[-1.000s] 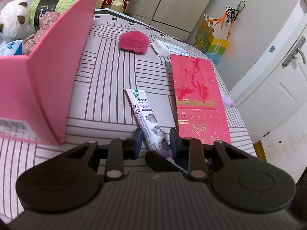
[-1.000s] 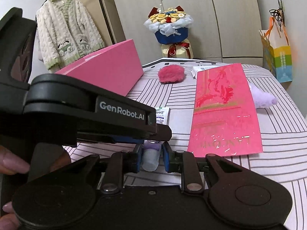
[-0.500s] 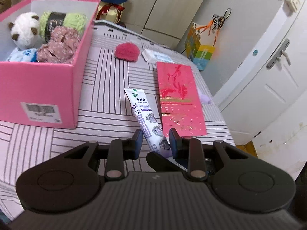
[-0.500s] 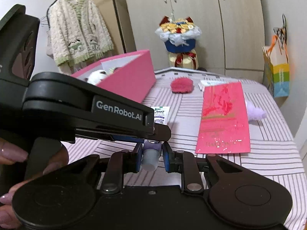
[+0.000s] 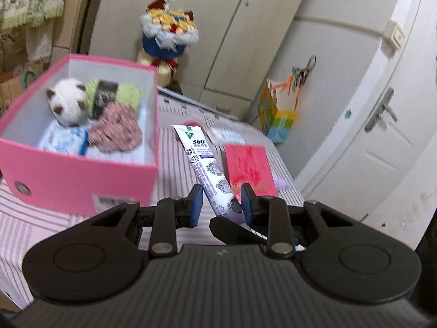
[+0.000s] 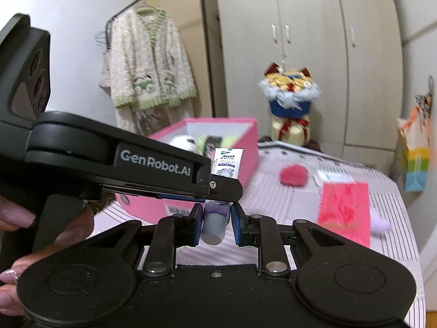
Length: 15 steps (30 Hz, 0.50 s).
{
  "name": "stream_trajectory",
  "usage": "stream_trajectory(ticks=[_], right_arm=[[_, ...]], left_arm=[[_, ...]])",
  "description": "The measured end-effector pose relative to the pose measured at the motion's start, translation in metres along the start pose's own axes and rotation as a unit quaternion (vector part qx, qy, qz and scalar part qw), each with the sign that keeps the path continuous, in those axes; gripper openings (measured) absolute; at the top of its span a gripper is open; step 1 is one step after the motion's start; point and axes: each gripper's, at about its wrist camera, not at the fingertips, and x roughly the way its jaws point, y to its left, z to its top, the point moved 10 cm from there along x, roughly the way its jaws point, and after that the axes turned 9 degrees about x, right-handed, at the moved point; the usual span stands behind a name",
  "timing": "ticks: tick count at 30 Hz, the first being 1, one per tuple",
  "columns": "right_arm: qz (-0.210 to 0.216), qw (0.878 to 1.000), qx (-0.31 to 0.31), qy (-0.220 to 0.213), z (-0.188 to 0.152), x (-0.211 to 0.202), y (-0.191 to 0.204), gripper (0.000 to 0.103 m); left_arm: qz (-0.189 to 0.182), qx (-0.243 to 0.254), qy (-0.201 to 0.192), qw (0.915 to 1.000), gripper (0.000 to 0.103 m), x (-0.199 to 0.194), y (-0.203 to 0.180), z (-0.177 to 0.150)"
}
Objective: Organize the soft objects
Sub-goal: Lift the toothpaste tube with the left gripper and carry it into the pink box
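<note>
A white and purple tube [image 5: 202,161] printed "360" hangs in the air above the striped table [image 5: 174,134]. My left gripper [image 5: 221,205] is shut on its lower body, and the tube leans against the right pad. My right gripper [image 6: 217,224] is shut on the grey cap end of the tube [image 6: 226,161], just under the left gripper [image 6: 224,188]. The pink box [image 5: 79,172] stands to the left and holds a panda plush [image 5: 68,104], green yarn [image 5: 128,95] and floral cloth [image 5: 117,125].
On the table lie a pink puff [image 6: 293,175], a tissue pack [image 6: 331,177], a red envelope [image 6: 344,207] and a lilac fluffy piece [image 6: 379,222]. A person's hand [image 6: 16,218] grips the left handle. Wardrobe doors, a bouquet and a hanging cardigan stand behind.
Both grippers have risen together with the tube, lifting it off the table. The box's inside has come into view and the table now lies farther below.
</note>
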Motion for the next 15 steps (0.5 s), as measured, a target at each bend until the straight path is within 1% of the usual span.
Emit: stream_trajectory(ticks=[5,10,12,15], right_arm=[[0.025,1.000,-0.016,-0.002,0.021,0.022,0.019,0.026],[0.050,0.998,-0.024,0.008,0.043,0.056,0.034,0.026],[0.060,0.998,-0.028,0.017,0.051,0.069,0.038,0.026],[0.073,0.996,-0.027,0.038,0.060,0.094,0.042,0.026]], left_arm=[[0.011,-0.006,-0.013,0.9998,0.028,-0.006,0.028,0.023],[0.030,-0.017,-0.020,0.9992,0.028,-0.002,0.061,0.046],[0.034,-0.026,-0.018,0.9989,0.028,0.003,0.075,0.054],[0.035,-0.042,-0.002,0.9985,0.028,0.015,0.099,0.064]])
